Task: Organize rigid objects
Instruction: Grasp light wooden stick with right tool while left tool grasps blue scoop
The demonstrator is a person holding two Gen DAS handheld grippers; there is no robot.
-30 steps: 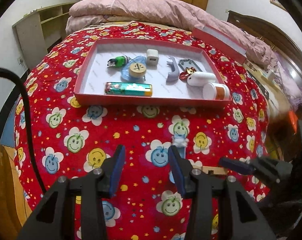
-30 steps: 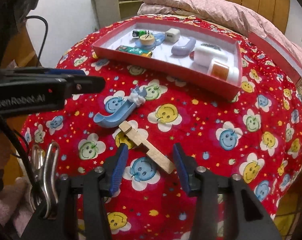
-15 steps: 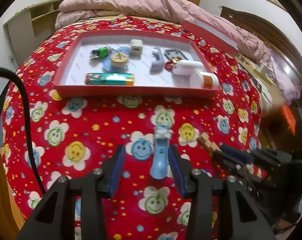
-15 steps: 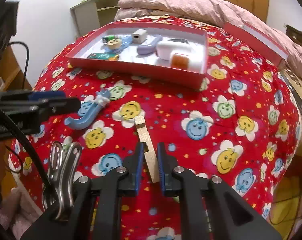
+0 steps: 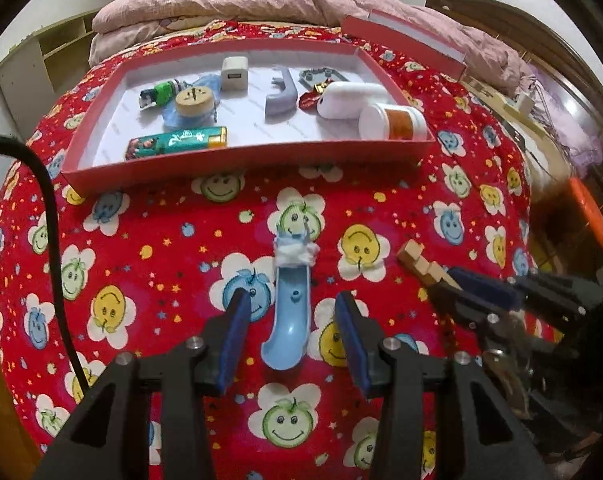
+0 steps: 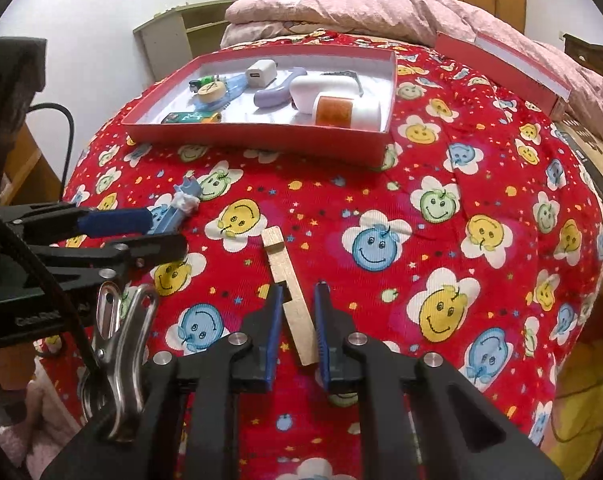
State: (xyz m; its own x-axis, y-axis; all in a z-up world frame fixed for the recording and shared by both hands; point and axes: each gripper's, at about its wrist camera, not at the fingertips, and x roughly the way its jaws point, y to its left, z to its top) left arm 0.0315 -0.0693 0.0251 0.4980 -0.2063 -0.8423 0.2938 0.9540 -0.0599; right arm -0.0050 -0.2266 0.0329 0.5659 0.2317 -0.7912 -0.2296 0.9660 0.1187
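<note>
On the red smiley-flower bedspread (image 6: 381, 200) the right gripper (image 6: 297, 320) is clamped on the near end of a pale notched wooden bar (image 6: 289, 280), its jaws having just closed on it, while the left gripper (image 5: 291, 332) stands apart around a light-blue curved plastic piece with white wrapping (image 5: 291, 304), its pads not touching it. Beyond them the shallow red cardboard tray (image 5: 241, 162) holds a green lighter with white Chinese characters I cannot read (image 5: 177, 142), a white USB charger cube (image 5: 234, 74) and a white jar with an orange label (image 5: 393, 122); "GenRobot" shows faintly on the left gripper's body
</note>
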